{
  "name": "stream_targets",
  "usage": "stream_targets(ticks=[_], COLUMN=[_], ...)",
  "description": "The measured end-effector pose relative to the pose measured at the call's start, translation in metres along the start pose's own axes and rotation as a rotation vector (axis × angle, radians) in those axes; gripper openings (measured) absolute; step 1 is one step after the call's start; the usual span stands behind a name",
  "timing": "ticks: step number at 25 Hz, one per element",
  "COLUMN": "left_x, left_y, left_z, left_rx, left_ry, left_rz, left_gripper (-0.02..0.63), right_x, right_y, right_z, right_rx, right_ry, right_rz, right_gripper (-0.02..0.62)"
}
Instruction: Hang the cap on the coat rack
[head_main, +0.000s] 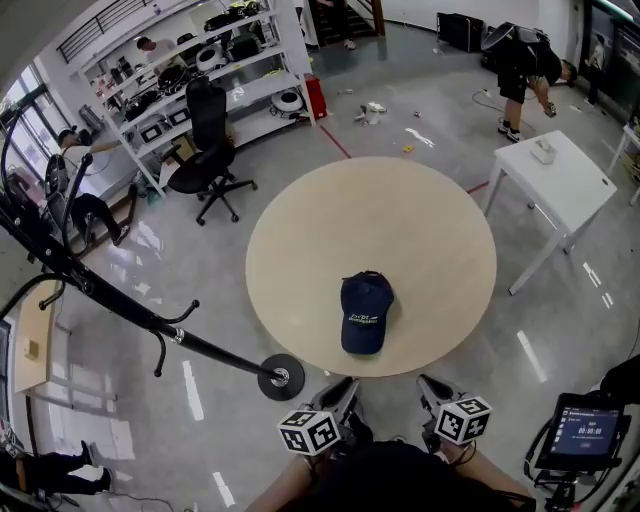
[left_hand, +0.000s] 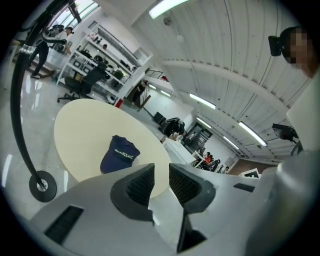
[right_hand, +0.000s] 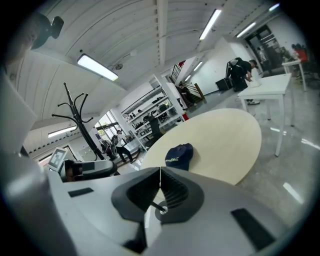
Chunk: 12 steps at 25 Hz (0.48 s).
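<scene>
Lying beyond both tools (head_main: 383, 400): cap (head_main: 364, 311).

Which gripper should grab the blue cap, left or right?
Probably the left gripper: its fingers stand apart and empty, the cap lies nearer its side, and the coat rack stands on the left too. The right gripper has its fingers shut.

The coat rack (head_main: 150, 322) runs off the left edge of the head view, so its top is cut off. The white lettering on the cap (head_main: 364, 312) is too small to read. At the bottom edge, the left gripper (head_main: 343, 390) and the right gripper (head_main: 432, 390) are mostly hidden behind their marker cubes and the person's dark clothing. The items on the shelves (head_main: 262, 88) at upper left are too small to identify.
</scene>
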<state>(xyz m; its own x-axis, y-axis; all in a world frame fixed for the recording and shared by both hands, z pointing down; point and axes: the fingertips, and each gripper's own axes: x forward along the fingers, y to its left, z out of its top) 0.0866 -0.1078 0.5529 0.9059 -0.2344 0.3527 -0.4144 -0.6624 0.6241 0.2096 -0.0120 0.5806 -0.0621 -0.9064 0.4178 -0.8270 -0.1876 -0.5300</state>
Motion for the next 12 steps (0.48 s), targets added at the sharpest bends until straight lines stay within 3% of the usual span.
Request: stream_targets(ticks=[12], left_x=[0.054], left_y=[0.074], left_z=[0.095], left_rx=[0.012], left_ry=[0.017], left_rz=[-0.068], left_gripper=[0.097], right_x=[0.096], right_y=[0.004], right_z=[0.06], right_rx=[-0.004], right_ry=[-0.039], right_rz=[-0.084], right_gripper=[0.005])
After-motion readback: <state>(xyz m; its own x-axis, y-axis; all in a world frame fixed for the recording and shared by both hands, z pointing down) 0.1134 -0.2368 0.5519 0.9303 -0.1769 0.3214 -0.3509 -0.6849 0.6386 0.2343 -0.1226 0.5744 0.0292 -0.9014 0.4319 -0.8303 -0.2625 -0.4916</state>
